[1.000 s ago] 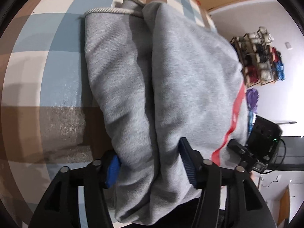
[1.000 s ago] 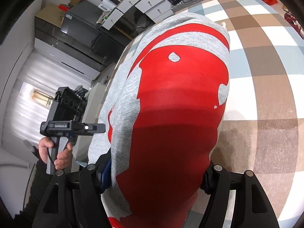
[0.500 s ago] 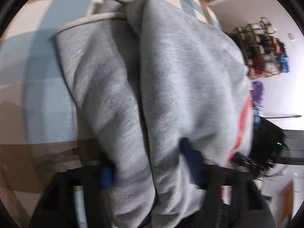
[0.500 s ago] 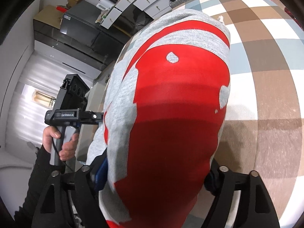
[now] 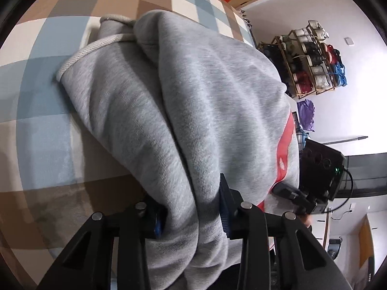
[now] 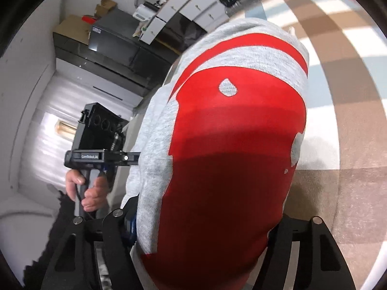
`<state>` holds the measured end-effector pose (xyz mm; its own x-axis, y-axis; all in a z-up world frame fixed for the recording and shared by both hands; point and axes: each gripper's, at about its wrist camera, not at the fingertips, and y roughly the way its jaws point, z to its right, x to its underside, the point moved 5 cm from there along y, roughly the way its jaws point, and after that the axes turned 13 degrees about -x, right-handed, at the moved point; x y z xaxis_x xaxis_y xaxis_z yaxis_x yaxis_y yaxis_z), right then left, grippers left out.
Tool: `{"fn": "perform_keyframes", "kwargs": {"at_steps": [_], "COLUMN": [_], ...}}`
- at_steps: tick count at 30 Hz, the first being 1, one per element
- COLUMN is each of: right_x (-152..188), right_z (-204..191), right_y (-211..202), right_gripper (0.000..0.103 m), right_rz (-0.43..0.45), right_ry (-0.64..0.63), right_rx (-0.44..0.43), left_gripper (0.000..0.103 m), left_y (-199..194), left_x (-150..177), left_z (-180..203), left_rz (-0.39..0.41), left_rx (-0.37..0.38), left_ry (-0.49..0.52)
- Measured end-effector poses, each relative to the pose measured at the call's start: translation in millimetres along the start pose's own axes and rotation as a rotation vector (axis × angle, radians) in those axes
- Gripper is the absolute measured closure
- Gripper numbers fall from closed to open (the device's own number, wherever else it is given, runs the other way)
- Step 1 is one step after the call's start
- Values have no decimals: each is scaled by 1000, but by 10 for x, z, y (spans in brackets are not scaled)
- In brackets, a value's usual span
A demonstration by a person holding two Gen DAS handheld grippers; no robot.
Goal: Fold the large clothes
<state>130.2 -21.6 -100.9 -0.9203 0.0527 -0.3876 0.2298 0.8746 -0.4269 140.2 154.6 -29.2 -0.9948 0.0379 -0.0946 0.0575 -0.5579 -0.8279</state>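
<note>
L gripper [image 5: 191,207] closing, pinching grey sweatshirt [image 5: 193,111] fold. R gripper [image 6: 208,220] closing too, sweatshirt bunched btwn its pads on checked bench [image 5: 48,130].

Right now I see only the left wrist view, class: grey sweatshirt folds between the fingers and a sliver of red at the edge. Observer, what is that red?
Observer: From the right wrist view, it is a big red print covering most of that side of the sweatshirt.
Operator: Is the print solid red?
Observer: No, a small grey drop-shaped gap sits near its far end.
Operator: And what is the right gripper doing?
Observer: The right gripper has its jaws closing, with the folded sweatshirt between them.
</note>
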Motion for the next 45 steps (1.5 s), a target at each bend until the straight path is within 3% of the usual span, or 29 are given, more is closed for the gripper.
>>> {"fn": "perform_keyframes", "kwargs": {"at_steps": [5, 19, 28, 35, 42, 45], "right_x": [56, 67, 170, 351, 423, 459], "right_z": [-334, -681, -1086, -1139, -974, -677], "right_y": [-65, -645, -1830, -3029, -4329, -4647], "right_gripper": [36, 37, 37, 37, 37, 35], "right_rz": [20, 136, 343, 477, 496, 465], "right_ry": [-104, -110, -143, -120, -148, -118], "right_rx": [52, 40, 63, 150, 192, 196], "left_gripper": [74, 74, 74, 74, 74, 74], "left_y": [-86, -228, -457, -183, 197, 562], "left_x": [64, 18, -149, -257, -248, -274], "left_z": [-9, 373, 1604, 2846, 3778, 3912], "left_rz": [-8, 43, 93, 67, 49, -5], "left_rx": [-4, 86, 116, 167, 312, 358], "left_ry": [32, 79, 297, 450, 521, 485]}}
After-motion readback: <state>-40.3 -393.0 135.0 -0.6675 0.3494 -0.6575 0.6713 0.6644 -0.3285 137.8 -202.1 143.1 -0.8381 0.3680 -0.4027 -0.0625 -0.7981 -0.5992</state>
